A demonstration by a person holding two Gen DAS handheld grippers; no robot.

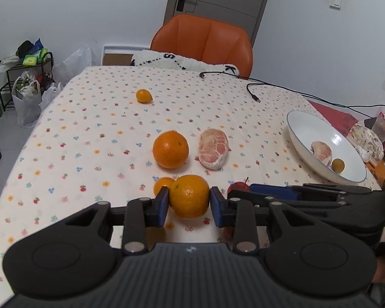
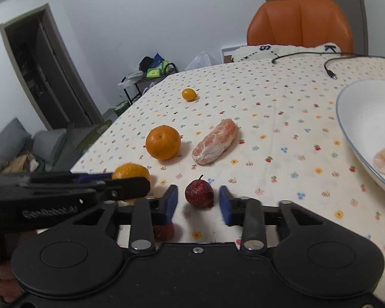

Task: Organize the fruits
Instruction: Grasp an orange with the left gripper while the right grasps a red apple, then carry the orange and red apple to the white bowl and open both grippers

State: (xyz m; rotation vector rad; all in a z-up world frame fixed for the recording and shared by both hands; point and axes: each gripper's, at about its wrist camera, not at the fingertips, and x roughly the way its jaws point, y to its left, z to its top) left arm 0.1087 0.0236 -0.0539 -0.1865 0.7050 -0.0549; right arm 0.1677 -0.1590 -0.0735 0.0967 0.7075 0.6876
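On tablecloth [image 1: 89, 138]: two oranges [image 1: 170, 149], one kumquat [image 1: 143, 95].

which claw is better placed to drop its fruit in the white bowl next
Right. The right claw brackets the small red fruit, and the white bowl lies on its side. The left claw brackets an orange but would have to cross over.

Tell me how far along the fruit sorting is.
Early. The white bowl holds one pomelo segment and a kumquat. The left gripper brackets an orange; the right gripper brackets a red fruit. Several fruits remain on the tablecloth.
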